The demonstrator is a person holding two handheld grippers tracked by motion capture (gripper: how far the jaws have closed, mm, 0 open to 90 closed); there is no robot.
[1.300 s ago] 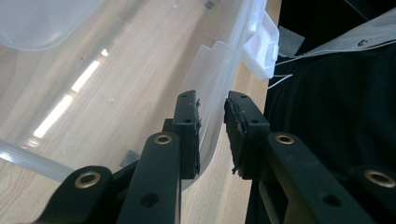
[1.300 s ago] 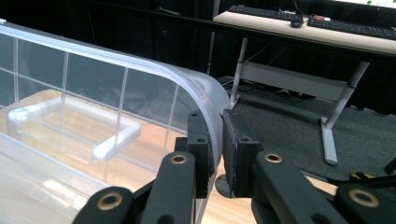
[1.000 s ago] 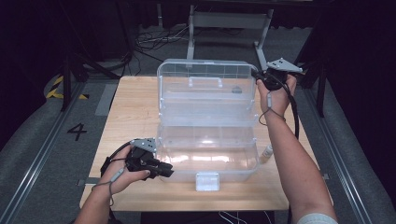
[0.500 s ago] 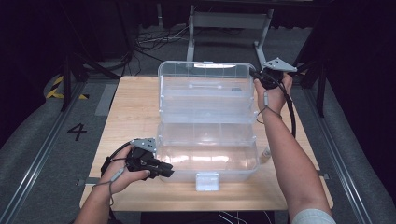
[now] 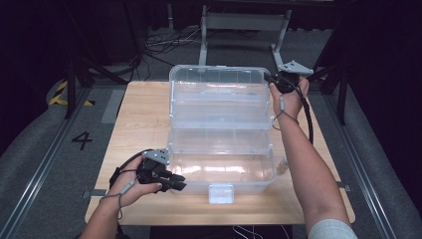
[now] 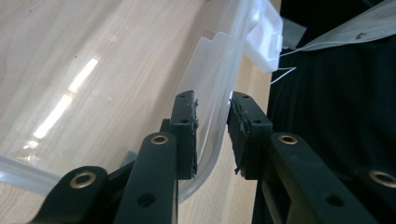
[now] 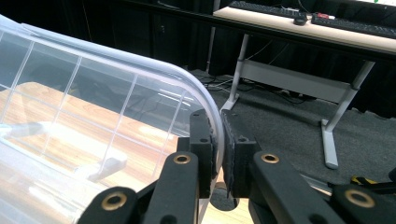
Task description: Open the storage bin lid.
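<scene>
A clear plastic tiered box stands open on the wooden table, its lid raised at the far side and a white latch at the near front. My left gripper lies at the near left corner of the base. In the left gripper view its jaws straddle the curved corner wall and the pads press on it. My right gripper is at the lid's far right corner. In the right gripper view its jaws are shut on the lid's rim.
Bare table runs along the left and right of the box. Behind the table stand a grey desk frame and loose cables on the floor. A "4" marking sits on the floor at left.
My right gripper has shifted slightly to the left with the lid's rim still pinched. The left gripper and the base have stayed put.
</scene>
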